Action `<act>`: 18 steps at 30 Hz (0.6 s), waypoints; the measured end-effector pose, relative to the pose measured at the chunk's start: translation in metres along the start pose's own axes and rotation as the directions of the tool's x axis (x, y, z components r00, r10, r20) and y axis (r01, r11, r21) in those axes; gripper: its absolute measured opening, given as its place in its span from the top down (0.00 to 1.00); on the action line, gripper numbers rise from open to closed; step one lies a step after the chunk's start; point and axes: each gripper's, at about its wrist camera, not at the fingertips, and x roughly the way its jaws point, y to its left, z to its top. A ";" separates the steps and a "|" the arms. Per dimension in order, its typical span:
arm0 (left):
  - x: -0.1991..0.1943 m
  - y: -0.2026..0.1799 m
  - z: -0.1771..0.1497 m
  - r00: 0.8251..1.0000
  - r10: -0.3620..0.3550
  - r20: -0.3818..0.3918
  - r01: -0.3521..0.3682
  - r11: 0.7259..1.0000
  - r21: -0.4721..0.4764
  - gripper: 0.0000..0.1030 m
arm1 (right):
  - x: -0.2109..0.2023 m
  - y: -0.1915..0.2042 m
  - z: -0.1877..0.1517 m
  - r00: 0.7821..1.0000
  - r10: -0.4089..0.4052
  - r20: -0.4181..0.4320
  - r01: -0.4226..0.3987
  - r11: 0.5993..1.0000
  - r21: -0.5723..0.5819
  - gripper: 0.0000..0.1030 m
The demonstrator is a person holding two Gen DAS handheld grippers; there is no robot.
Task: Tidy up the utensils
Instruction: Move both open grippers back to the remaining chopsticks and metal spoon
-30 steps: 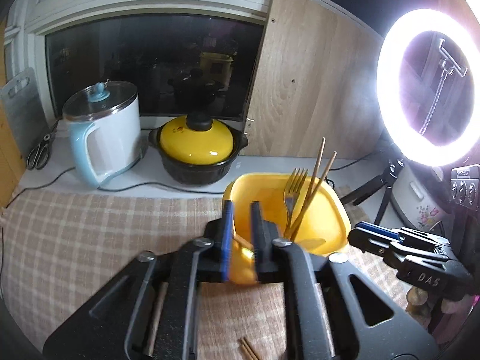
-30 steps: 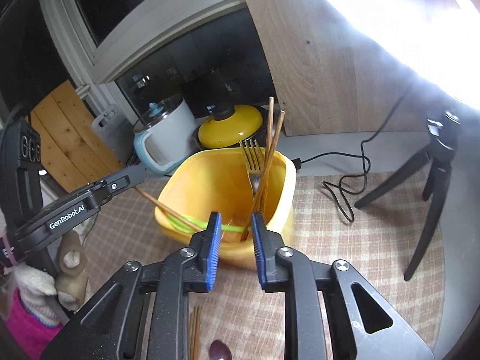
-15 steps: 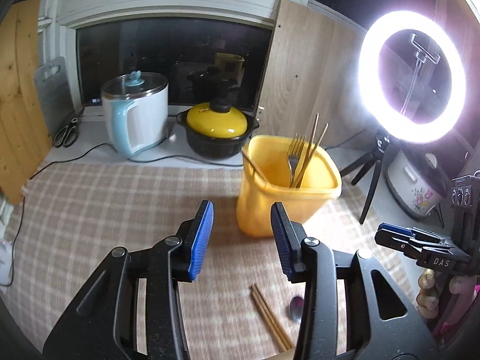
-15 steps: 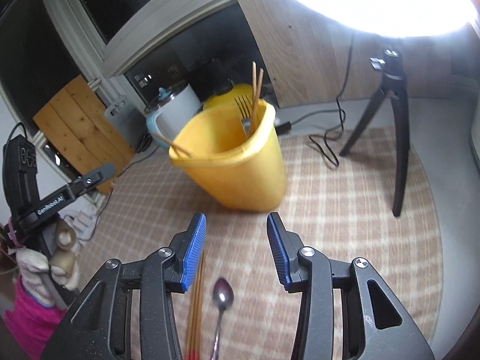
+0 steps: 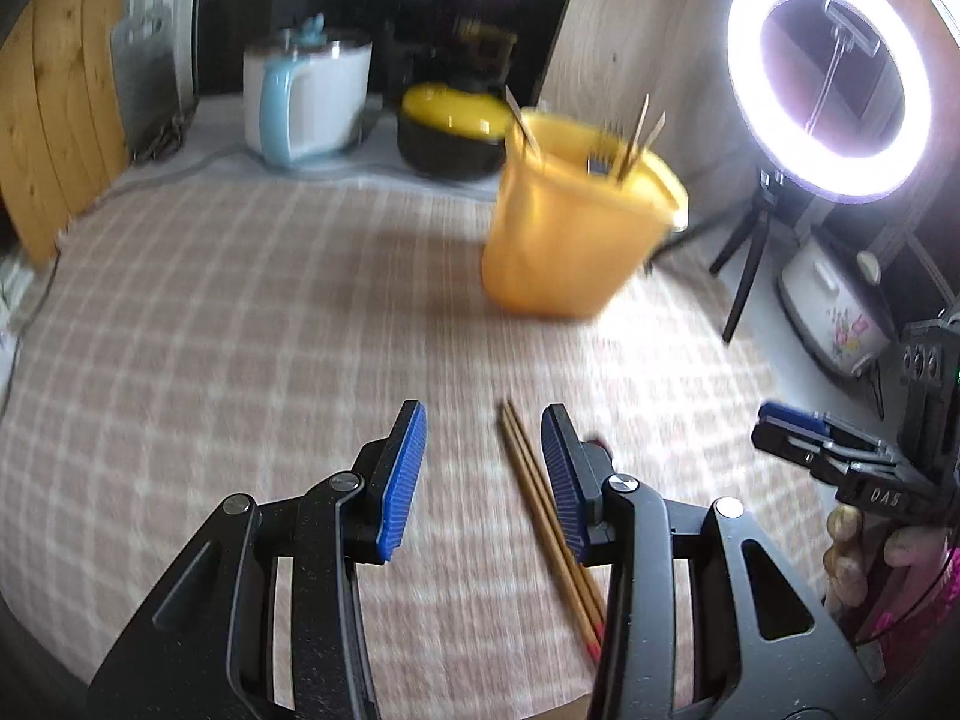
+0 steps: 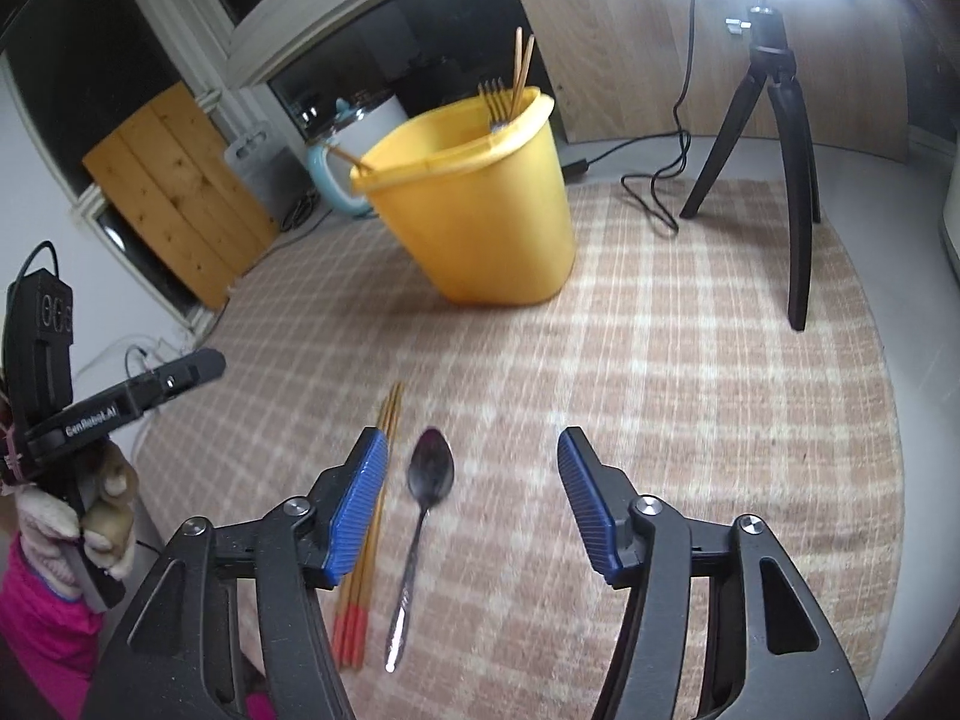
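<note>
A fork (image 6: 493, 101) and some chopsticks (image 6: 519, 67) already stand in the yellow bucket (image 6: 480, 204), while the spoon (image 6: 420, 516) and chopstick bundle (image 6: 375, 516) lie on the mat between the empty, opening right gripper (image 6: 471, 504) and the parted, empty left gripper (image 5: 483, 480).

Glossy metal spoon (image 6: 429, 468), wooden chopsticks (image 6: 384, 456) (red-tipped), smooth yellow plastic bin (image 6: 480, 210), woven checked cloth (image 6: 690, 390).

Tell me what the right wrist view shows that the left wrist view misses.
Right wrist only: the spoon lying on the mat between the opening, empty right gripper, and the fork clearly standing in the yellow bucket.
Left wrist only: the whole ring light, the yellow-lidded pot, and the open left gripper.
Both: the bucket, the kettle and the chopsticks on the checked mat.
</note>
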 end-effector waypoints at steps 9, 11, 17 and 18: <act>0.028 -0.030 -0.049 0.993 0.028 -0.113 -0.025 0.999 0.031 0.61 | 0.010 -0.001 -0.018 0.998 -0.003 -0.064 -0.002 0.996 -0.087 0.30; 0.035 -0.037 -0.056 0.990 0.038 -0.134 -0.033 0.999 0.037 0.61 | 0.013 -0.003 -0.018 0.997 -0.001 -0.078 -0.006 0.996 -0.092 0.30; 0.052 -0.050 -0.068 0.982 0.092 -0.167 -0.084 0.995 0.053 0.61 | 0.018 -0.015 -0.017 0.990 0.033 -0.135 -0.042 0.997 -0.064 0.30; 0.054 -0.050 -0.069 0.981 0.095 -0.171 -0.087 0.995 0.049 0.61 | 0.018 -0.016 -0.017 0.989 0.040 -0.141 -0.049 0.997 -0.059 0.30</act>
